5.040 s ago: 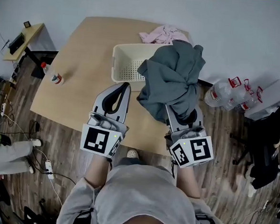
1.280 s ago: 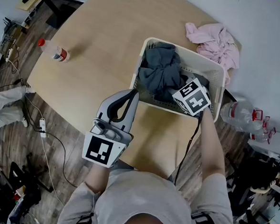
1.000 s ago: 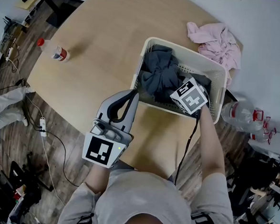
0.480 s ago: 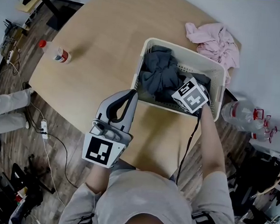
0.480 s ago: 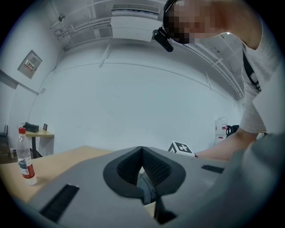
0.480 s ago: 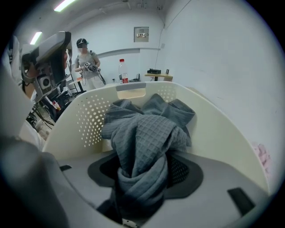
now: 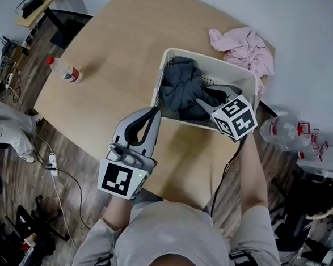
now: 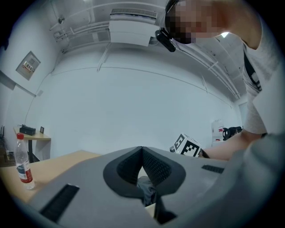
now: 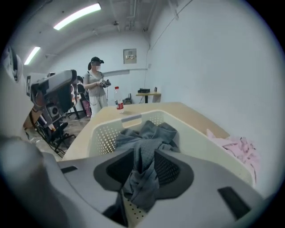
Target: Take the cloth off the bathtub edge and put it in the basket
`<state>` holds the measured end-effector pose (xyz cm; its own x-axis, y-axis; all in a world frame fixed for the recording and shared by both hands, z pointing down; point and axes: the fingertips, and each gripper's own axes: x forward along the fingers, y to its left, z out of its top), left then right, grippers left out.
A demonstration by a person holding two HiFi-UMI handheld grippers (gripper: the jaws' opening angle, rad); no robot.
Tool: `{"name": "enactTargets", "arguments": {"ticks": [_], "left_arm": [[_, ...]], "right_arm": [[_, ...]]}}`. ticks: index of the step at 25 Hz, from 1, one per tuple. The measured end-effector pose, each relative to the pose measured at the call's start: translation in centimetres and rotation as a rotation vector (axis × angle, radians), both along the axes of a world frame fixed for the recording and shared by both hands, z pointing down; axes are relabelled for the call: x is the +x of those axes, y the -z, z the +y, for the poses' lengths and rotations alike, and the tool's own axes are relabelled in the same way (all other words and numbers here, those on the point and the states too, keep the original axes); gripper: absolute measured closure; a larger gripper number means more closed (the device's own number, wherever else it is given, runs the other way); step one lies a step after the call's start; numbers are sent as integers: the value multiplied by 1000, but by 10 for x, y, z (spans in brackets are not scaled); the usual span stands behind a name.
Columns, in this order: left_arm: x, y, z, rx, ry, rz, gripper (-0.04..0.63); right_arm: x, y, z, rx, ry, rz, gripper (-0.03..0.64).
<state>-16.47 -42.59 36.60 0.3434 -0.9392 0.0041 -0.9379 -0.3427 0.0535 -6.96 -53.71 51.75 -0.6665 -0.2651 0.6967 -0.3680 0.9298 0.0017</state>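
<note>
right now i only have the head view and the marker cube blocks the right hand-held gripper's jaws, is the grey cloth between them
observer: yes. In the right gripper view the right hand-held gripper is closing its jaws with the grey cloth between them, above the basket.
operator: is the rest of it inside the basket
observer: mostly, it is piled inside, and one fold rises from the pile up into the jaws.

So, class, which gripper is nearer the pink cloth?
Right: the right gripper, jaws closing with grey cloth between them, is over the basket beside the pink cloth; the left gripper is short of the basket.
</note>
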Motion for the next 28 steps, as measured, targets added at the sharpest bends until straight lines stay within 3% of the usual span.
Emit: {"name": "enactTargets", "arguments": {"ticks": [3, 6, 19, 28], "left_arm": [[7, 8, 4, 19, -19, 1, 598], [12, 14, 9, 33, -36, -2, 598], [32, 35, 35, 79, -127, -23, 598], [44, 42, 59, 106, -223, -27, 598]], "right_arm": [[8, 18, 4, 22, -71, -74, 551], [16, 33, 9, 55, -155, -145, 601], [31, 96, 62, 170, -332, -349, 607], [44, 122, 106, 243, -446, -416, 607]]}}
